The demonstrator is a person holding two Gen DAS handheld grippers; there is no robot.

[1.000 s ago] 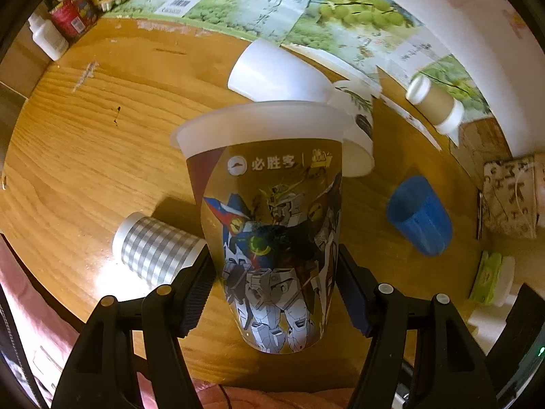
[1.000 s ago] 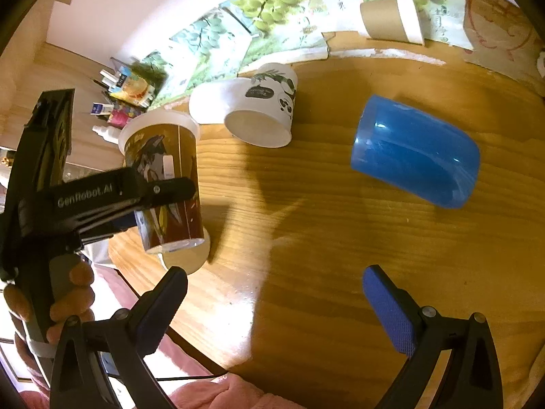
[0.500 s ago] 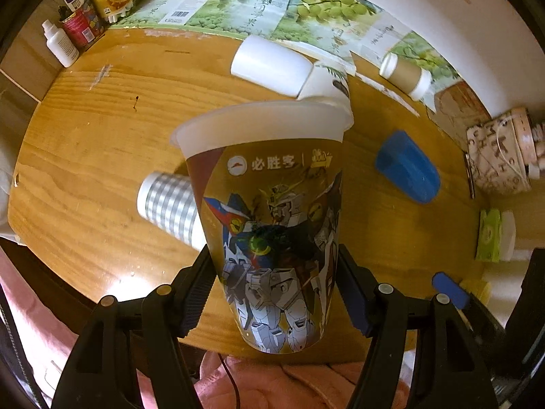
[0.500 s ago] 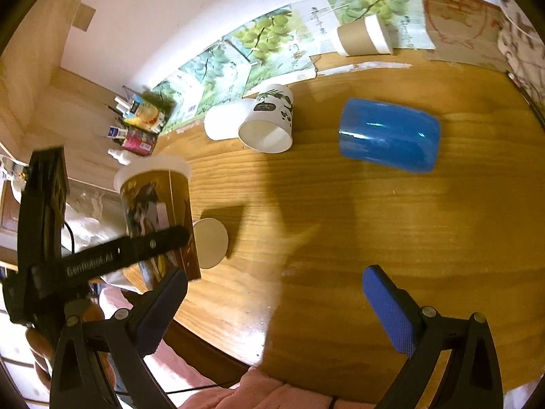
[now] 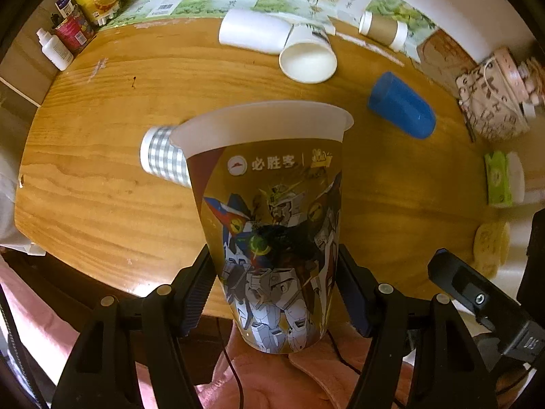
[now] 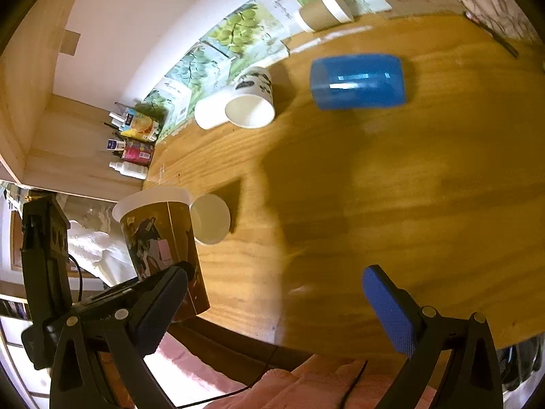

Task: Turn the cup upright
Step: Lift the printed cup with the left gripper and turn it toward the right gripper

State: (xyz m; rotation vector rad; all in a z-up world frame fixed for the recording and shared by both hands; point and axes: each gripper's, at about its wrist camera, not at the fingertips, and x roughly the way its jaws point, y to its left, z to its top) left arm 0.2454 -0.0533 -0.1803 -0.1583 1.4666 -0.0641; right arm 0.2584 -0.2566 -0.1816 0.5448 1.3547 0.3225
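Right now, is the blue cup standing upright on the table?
No, the blue cup lies on its side on the wooden table, its round wall against the surface, beyond the open right gripper.

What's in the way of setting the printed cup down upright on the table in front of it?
The checkered cup lies on its side just behind the printed cup, which the left gripper holds. The wood to the left of it is bare.

Printed cup [image 5: 272,225] upright between left gripper [image 5: 276,293] pads, above table [image 5: 102,204] near edge. Checked cup [image 5: 163,160] on its side at ten o'clock behind. Blue cup [image 5: 402,109] lying at two; white cups [image 5: 282,44] at twelve.
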